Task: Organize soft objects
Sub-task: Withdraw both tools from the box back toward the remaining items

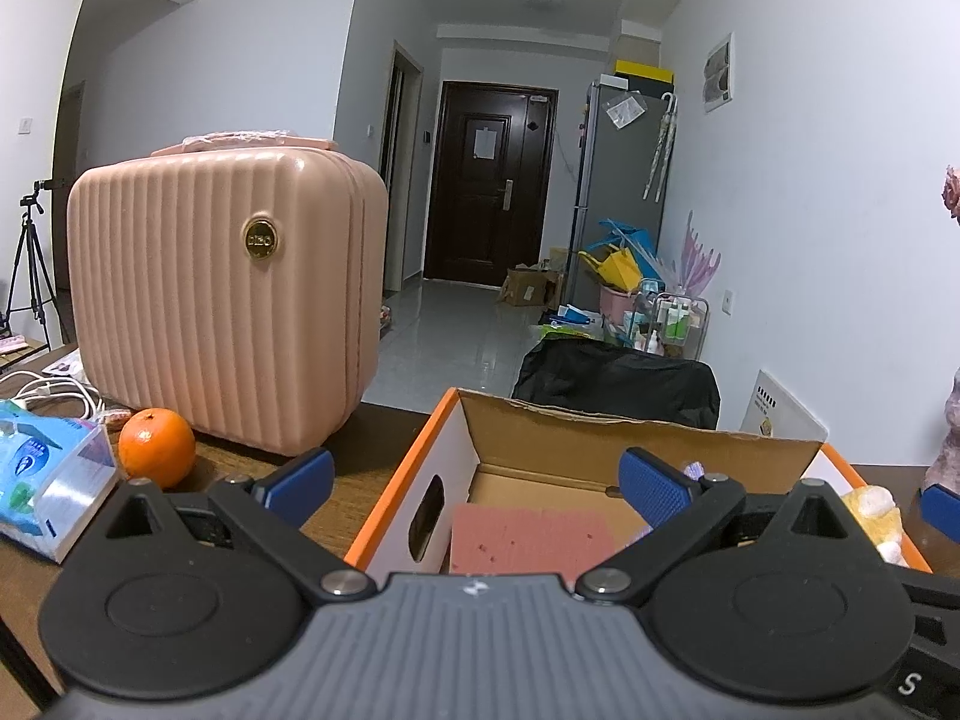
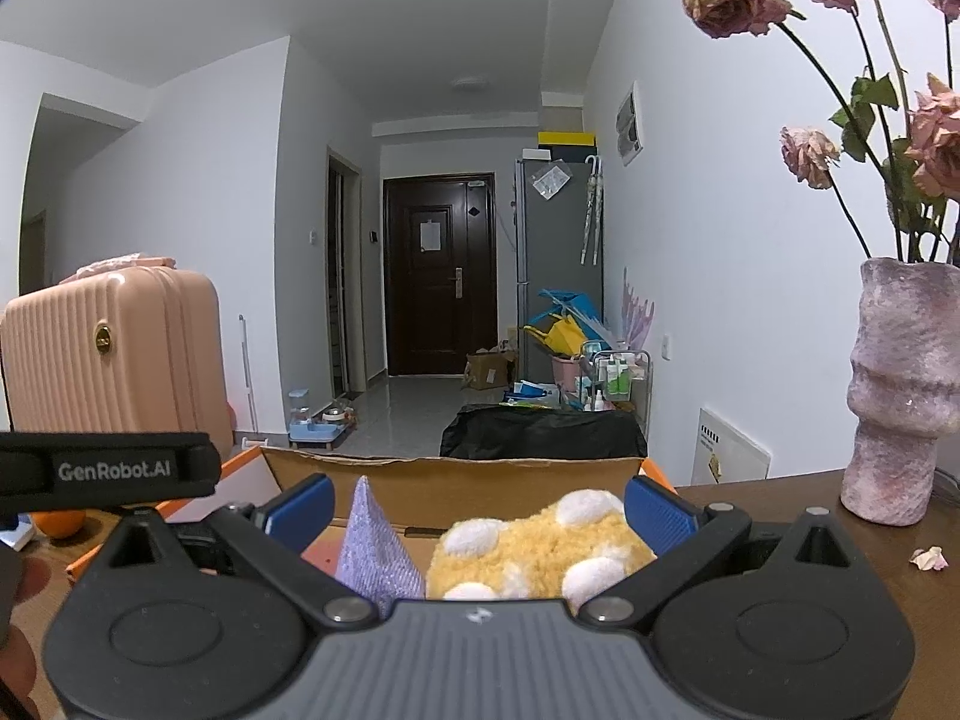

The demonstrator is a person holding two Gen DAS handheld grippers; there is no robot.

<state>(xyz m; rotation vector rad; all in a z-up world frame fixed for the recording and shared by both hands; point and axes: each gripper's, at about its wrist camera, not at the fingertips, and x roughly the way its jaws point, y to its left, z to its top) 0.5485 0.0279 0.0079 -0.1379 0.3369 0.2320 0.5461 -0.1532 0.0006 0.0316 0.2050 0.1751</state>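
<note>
The right hand-held gripper (image 2: 477,507) hangs spread and empty over the yellow plush (image 2: 534,552) at the cardboard box (image 2: 456,483); lower squarely, pinch its middle; the left hand-held gripper (image 1: 474,477) idles released above the pink sponge (image 1: 531,540).

1. The left wrist view sits low over the table (image 1: 372,468), close behind the cardboard box (image 1: 600,438), and faces down the hallway to the dark door (image 1: 489,180).
2. The right wrist view looks the same way from further right, near the vase (image 2: 900,396) at the table's right edge.
3. Both views share the box, the pink suitcase (image 1: 222,300), the door and the fridge (image 1: 624,180).
</note>
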